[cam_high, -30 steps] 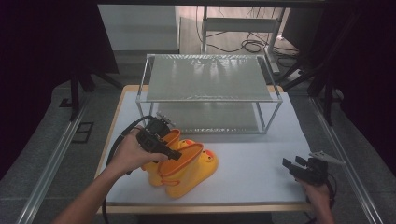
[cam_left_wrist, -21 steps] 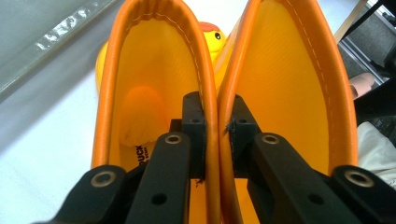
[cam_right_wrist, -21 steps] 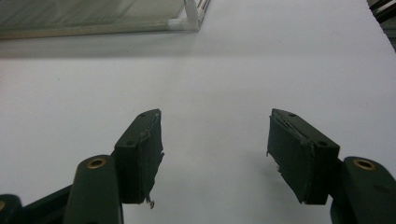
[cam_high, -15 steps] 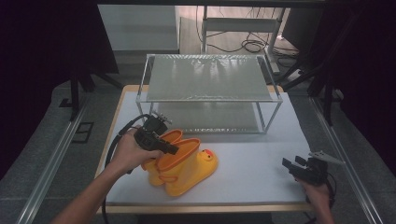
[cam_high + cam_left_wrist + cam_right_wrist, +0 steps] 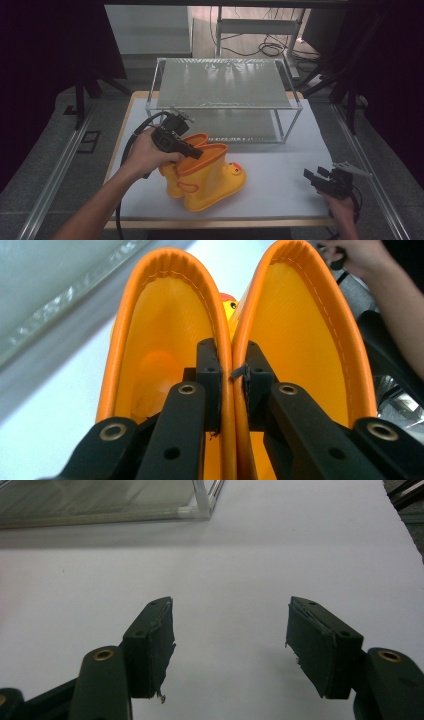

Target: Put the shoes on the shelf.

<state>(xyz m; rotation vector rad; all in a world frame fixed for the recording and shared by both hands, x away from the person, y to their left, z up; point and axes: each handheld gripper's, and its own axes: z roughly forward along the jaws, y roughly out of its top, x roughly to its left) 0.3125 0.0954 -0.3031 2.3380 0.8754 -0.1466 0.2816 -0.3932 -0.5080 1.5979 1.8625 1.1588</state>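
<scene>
A two-tier rack [image 5: 222, 82] with a pale metal frame and frosted shelves stands at the table's [image 5: 280, 195] twelve o'clock side, its lower shelf [image 5: 240, 126] just above the white tabletop. One corner post of the rack [image 5: 202, 497] shows at about eleven o'clock in the right gripper view. Beyond the table, at twelve to one o'clock, loose cables [image 5: 267, 48] lie on the floor beside dark stand legs [image 5: 320, 82].

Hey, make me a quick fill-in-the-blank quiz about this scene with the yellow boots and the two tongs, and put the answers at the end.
1. The left tongs pinch the touching rims of two ____ boots.
2. The right tongs are ____ and hold nothing.
3. Behind the boots stands a two-level ____ on the table.

Missing words: yellow; open; rack
</scene>
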